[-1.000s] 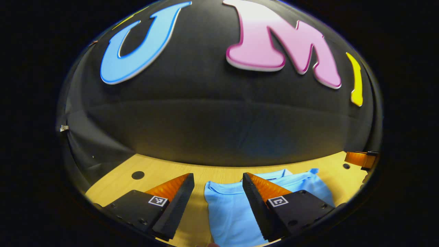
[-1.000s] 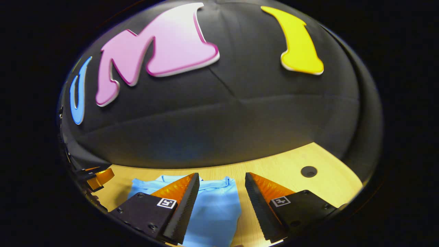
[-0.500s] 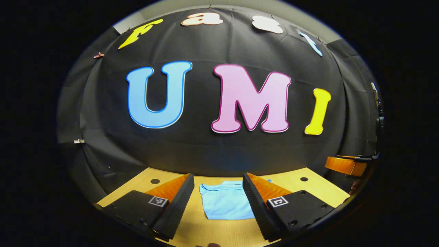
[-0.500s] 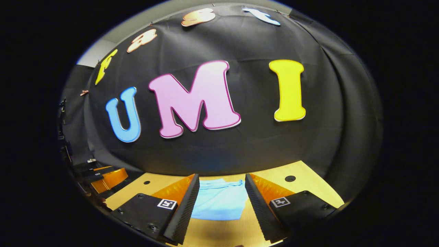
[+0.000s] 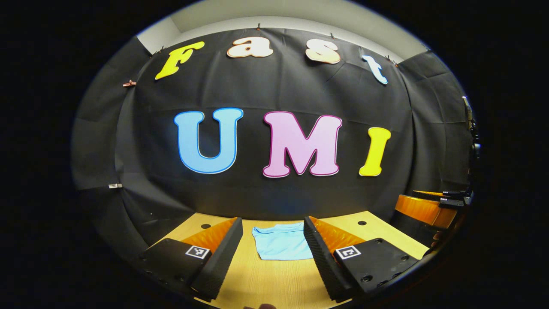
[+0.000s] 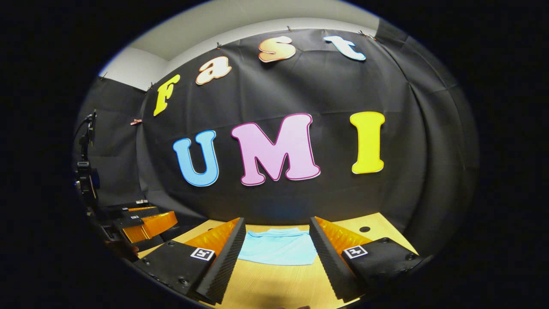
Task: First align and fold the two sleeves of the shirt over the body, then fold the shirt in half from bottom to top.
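The left gripper is held above the near part of the table, with its fingers spread wide and nothing between them. It looks almost level toward the booth wall, only a little downward. The right gripper has the same pose: fingers wide apart, empty, raised over the near table edge and pointing forward.

The shirt lies flat on the table, well ahead of both grippers and apart from them. It is a compact light blue rectangle, with the collar edge on the far side, toward the wall. In the right gripper view the shirt shows in the gap between the fingers, again not touched.

In the left gripper view the right gripper is seen at the far right edge, off the table side. In the right gripper view the left gripper is seen at the far left. A small round hole is in the table to the right of the shirt.
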A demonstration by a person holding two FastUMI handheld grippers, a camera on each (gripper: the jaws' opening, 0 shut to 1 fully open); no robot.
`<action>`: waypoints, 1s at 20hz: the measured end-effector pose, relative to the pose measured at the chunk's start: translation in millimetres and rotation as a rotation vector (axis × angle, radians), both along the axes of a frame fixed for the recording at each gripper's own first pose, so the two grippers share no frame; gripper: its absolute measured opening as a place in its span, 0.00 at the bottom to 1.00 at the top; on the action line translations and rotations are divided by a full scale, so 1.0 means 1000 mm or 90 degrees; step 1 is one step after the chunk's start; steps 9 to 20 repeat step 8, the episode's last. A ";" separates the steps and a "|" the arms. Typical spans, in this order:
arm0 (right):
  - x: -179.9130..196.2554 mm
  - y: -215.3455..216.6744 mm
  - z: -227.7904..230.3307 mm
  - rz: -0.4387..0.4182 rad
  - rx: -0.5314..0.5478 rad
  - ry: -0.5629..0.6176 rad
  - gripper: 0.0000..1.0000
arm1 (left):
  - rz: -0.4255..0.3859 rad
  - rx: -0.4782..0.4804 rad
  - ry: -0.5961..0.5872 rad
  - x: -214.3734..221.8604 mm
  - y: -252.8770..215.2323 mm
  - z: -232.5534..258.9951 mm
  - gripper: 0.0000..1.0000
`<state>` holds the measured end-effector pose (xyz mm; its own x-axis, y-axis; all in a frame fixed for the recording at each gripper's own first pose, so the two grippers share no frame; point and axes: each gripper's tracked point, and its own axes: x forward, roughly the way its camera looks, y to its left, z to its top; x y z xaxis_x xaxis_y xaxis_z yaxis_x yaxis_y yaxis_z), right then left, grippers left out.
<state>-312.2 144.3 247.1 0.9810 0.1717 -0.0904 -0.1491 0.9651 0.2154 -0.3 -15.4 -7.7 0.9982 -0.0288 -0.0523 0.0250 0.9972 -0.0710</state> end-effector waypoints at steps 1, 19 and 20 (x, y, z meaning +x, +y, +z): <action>-0.007 0.000 0.008 -0.002 -0.001 -0.007 0.95 | -0.001 0.008 -0.005 -0.007 -0.001 0.003 0.92; -0.029 0.007 0.018 0.009 -0.012 -0.021 0.95 | -0.026 0.029 -0.025 -0.030 -0.014 0.013 0.95; -0.029 0.007 0.018 0.009 -0.012 -0.021 0.95 | -0.026 0.029 -0.025 -0.030 -0.014 0.013 0.95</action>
